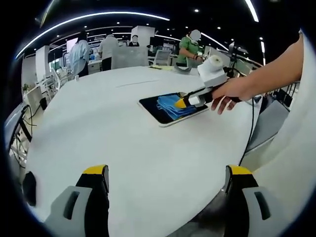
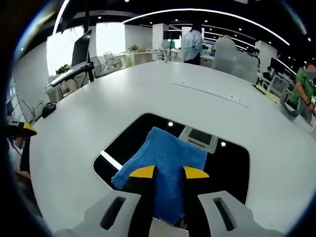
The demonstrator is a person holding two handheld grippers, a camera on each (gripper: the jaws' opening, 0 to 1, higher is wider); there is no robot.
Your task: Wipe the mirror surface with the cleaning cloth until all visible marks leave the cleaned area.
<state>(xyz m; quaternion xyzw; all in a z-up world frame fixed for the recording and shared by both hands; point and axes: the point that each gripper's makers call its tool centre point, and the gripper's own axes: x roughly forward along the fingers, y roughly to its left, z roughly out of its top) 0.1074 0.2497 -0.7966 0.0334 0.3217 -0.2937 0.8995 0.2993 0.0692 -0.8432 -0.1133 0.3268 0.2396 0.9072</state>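
A flat rectangular mirror [image 1: 157, 108] [image 2: 129, 135] lies on the white table, reflecting the dark ceiling and its lights. A blue cleaning cloth [image 1: 170, 105] [image 2: 164, 159] rests on the mirror. My right gripper [image 2: 169, 172] [image 1: 181, 103], held by a hand [image 1: 232, 91], is shut on the cloth's near edge, yellow tips pressed low over the glass. My left gripper [image 1: 168, 173] stands open over bare table, well short of the mirror, nothing between its fingers.
The big white oval table [image 1: 98, 128] [image 2: 148, 89] spreads around the mirror. Cables hang off its left edge [image 1: 22, 123]. Several people stand at desks and monitors behind. A monitor [image 2: 81, 47] stands at the far left.
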